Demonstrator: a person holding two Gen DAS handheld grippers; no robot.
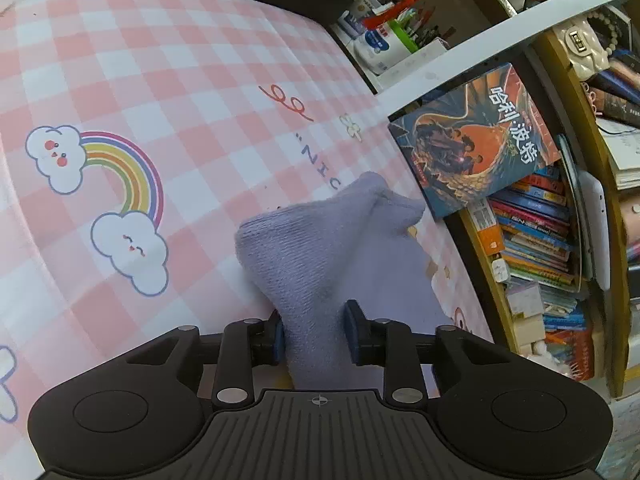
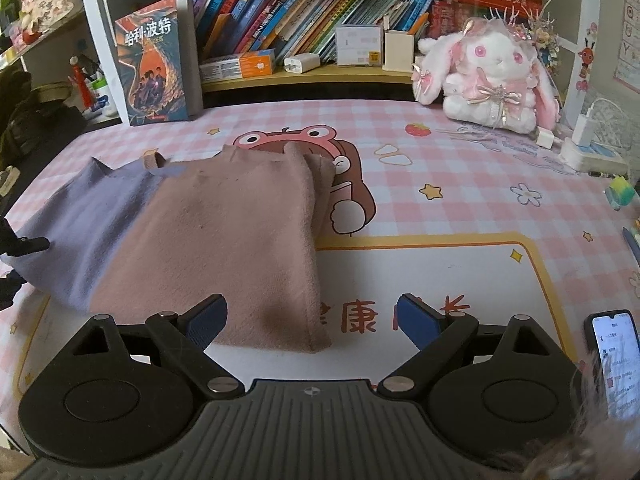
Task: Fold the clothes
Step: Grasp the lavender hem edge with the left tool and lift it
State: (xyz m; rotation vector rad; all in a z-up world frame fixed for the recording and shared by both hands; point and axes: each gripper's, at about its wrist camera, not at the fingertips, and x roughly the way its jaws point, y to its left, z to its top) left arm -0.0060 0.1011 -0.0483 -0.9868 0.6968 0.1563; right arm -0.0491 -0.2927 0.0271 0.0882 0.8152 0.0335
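Observation:
A two-tone garment lies on the pink checked table mat point(image 2: 460, 184): a dusty pink part point(image 2: 224, 240) folded over a lavender part point(image 2: 76, 224). My left gripper point(image 1: 314, 330) is shut on a bunched-up fold of the lavender cloth point(image 1: 320, 248), lifted off the mat point(image 1: 160, 60). Its black tip shows at the left edge of the right wrist view point(image 2: 24, 245). My right gripper point(image 2: 312, 320) is open and empty, just in front of the pink part's near edge.
A Harry Potter book point(image 2: 154, 64) stands at the back left against a shelf of books point(image 2: 304, 12). A plush rabbit point(image 2: 492, 76) sits at the back right beside a power strip point(image 2: 592, 156). A lit phone point(image 2: 614, 364) lies at the right front.

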